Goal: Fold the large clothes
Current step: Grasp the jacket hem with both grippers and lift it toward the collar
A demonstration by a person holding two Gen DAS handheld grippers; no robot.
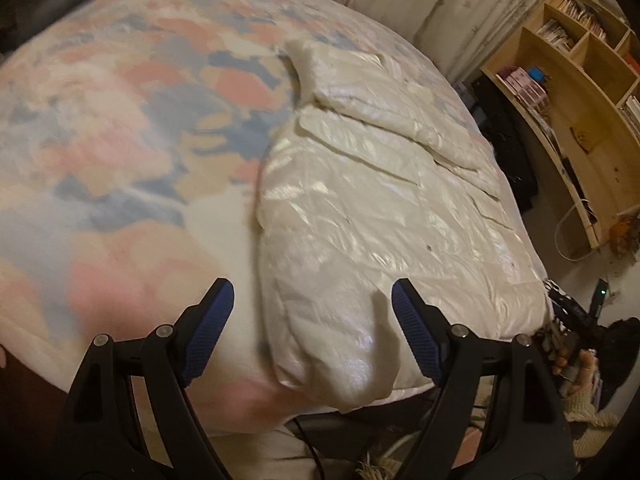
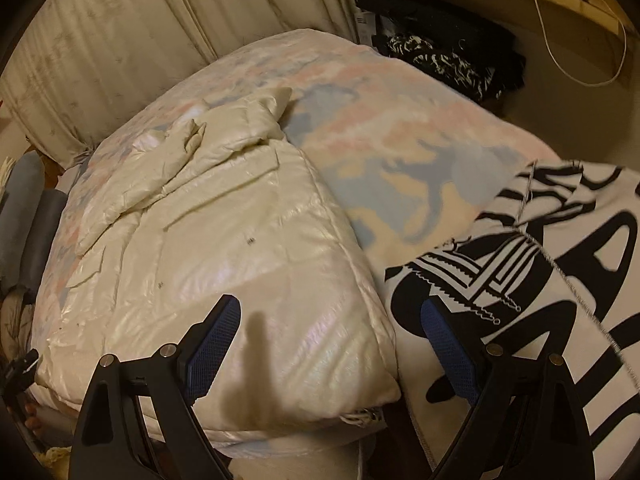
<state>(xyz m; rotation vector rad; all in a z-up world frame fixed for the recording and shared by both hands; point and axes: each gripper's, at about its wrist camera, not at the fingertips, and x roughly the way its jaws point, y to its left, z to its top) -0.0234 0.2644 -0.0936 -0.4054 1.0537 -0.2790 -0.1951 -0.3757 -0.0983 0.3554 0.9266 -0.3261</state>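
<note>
A shiny cream padded jacket (image 1: 380,216) lies spread on the bed, sleeves folded across its upper part. In the left wrist view my left gripper (image 1: 312,300) hovers open above the jacket's near corner, and a fold of the hem (image 1: 352,364) lies below the gap between its blue pads. In the right wrist view the same jacket (image 2: 224,248) fills the middle. My right gripper (image 2: 330,316) is open over the jacket's near right corner (image 2: 372,384), its shadow falling on the fabric. Neither gripper's pads press on the cloth.
The bed is covered by a pastel pink, blue and cream blanket (image 1: 120,128). A black-and-white printed cloth (image 2: 540,280) lies to the right of the jacket. Wooden shelves (image 1: 580,92) and floor clutter (image 1: 580,332) stand beside the bed, with curtains (image 2: 120,40) behind.
</note>
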